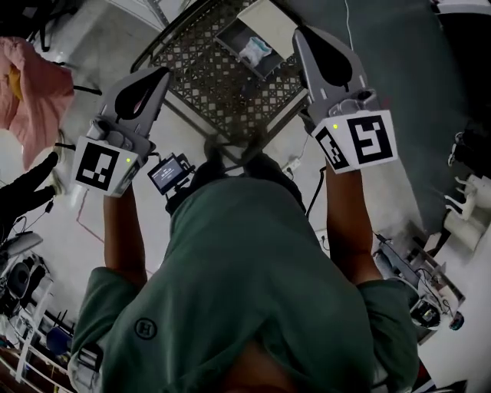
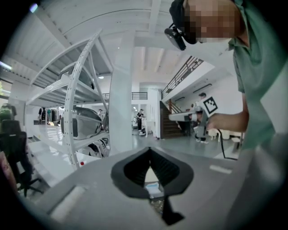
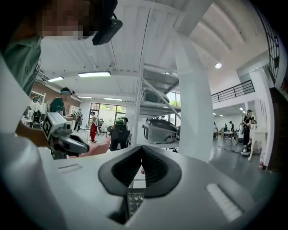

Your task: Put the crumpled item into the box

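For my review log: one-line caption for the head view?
Shut and empty, left gripper and right gripper are held up before the mesh table; the crumpled item lies in the box.

You stand in a bright white hall: a thick white pillar (image 2: 122,99), a staircase (image 2: 173,128) behind it, a strip light (image 3: 94,74) overhead, a railed balcony (image 3: 234,93), glossy grey floor (image 3: 238,159).

A big open hall, perhaps a workshop; ahead of the left gripper (image 2: 150,152) a white pillar (image 2: 121,99), racked car bodies (image 2: 87,119), a staircase (image 2: 173,126); beyond the right gripper (image 3: 142,149), a balcony railing (image 3: 234,92).
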`<action>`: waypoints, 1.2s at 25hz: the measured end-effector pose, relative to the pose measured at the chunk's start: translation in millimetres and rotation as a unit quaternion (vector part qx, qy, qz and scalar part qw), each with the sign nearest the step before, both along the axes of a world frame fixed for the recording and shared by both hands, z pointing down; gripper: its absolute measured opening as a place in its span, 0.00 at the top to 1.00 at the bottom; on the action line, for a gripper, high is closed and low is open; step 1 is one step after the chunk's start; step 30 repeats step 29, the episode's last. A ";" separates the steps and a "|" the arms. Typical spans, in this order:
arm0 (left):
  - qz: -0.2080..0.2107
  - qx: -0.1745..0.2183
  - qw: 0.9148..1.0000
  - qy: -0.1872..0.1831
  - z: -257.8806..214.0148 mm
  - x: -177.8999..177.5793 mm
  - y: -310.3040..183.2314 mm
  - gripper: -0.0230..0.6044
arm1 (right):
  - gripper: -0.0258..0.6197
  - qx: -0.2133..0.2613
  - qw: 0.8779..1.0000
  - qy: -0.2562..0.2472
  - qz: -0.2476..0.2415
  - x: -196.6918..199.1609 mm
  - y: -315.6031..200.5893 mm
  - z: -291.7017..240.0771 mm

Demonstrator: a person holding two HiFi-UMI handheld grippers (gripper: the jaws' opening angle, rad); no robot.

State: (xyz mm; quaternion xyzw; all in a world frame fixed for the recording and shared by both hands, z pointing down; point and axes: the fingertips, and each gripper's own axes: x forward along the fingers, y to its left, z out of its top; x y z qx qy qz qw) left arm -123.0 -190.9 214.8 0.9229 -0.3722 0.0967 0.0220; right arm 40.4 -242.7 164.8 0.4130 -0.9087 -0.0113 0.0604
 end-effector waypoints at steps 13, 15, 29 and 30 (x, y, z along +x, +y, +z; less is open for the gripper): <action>0.010 0.040 0.999 -0.008 -40.9 -2.2 36.3 0.96 | 0.95 0.103 0.994 0.023 -0.001 9.1 108.6 -108.9; 0.014 0.045 0.999 -0.008 -49.3 5.5 47.2 0.96 | 0.95 0.110 0.994 0.024 0.004 17.9 125.4 -119.9; 0.035 0.053 0.998 -0.011 -54.2 53.1 62.0 0.96 | 0.95 0.117 0.993 0.022 0.019 66.4 156.8 -131.5; 0.035 0.053 0.998 -0.011 -54.2 53.1 62.0 0.96 | 0.95 0.117 0.993 0.022 0.019 66.4 156.8 -131.5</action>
